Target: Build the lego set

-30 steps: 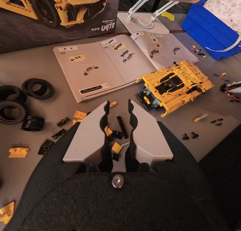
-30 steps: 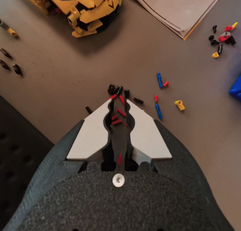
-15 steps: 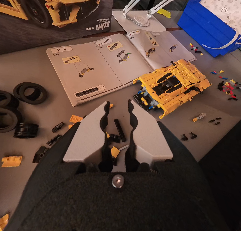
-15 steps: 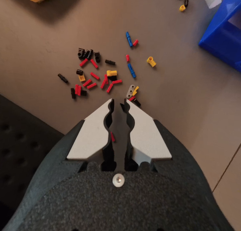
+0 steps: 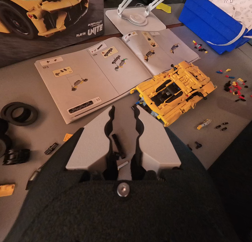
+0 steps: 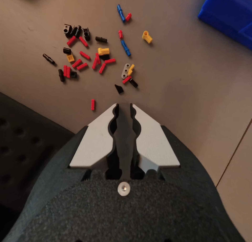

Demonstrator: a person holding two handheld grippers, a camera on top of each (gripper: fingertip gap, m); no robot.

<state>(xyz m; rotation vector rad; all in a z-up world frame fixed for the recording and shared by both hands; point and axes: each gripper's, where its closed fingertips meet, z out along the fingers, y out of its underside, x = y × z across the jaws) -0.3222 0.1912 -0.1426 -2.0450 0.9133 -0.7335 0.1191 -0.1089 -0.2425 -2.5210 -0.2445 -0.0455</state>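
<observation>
Sitting at the far right of the worktop (image 5: 40,133), a blue bin (image 5: 212,21) holds a sheet of pale patterned paper (image 5: 231,5), and what else lies inside it is hidden; a small scatter of pins lies just in front of it. The left tool (image 5: 123,108) hangs low over the worktop with its jaws spread and nothing between them; a black beam (image 5: 118,146) lies on the surface below the gap, seen through it. Just right of the tool tips sits the yellow lego car (image 5: 173,92), its near corner touching the edge of the open instruction booklet (image 5: 88,78); the booklet bears printed step numbers and part drawings. Behind it stands the set's box (image 5: 47,17), showing a yellow car and some white lettering; black tyres (image 5: 19,113) lie at the left. The right tool (image 6: 124,103) points down at the worktop, its jaws slightly parted and empty; ahead of its tips lie loose pins (image 6: 87,58), red, black, blue and yellow, with one red pin (image 6: 92,104) just left of the tip.
</observation>
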